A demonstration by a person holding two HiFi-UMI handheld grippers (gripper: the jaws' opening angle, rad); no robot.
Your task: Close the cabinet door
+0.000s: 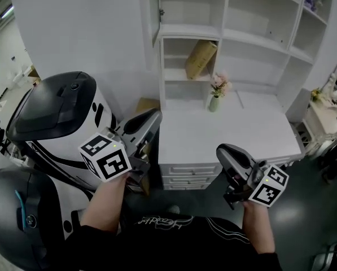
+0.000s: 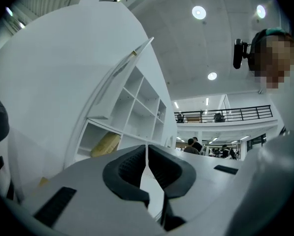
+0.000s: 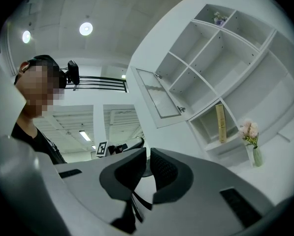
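Shelf unit (image 1: 227, 16): white, straight ahead of you, above a desk.
Cabinet door (image 3: 159, 98): swung out at the upper left, not yet shut.
Left gripper (image 1: 150, 122): jaws together, empty; it's nearer the door and probably your pusher.
Right gripper (image 1: 226, 153): jaws all but together, empty, held low as the spare.

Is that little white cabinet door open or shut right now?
Open. In the right gripper view the cabinet door stands swung out from the shelf unit.
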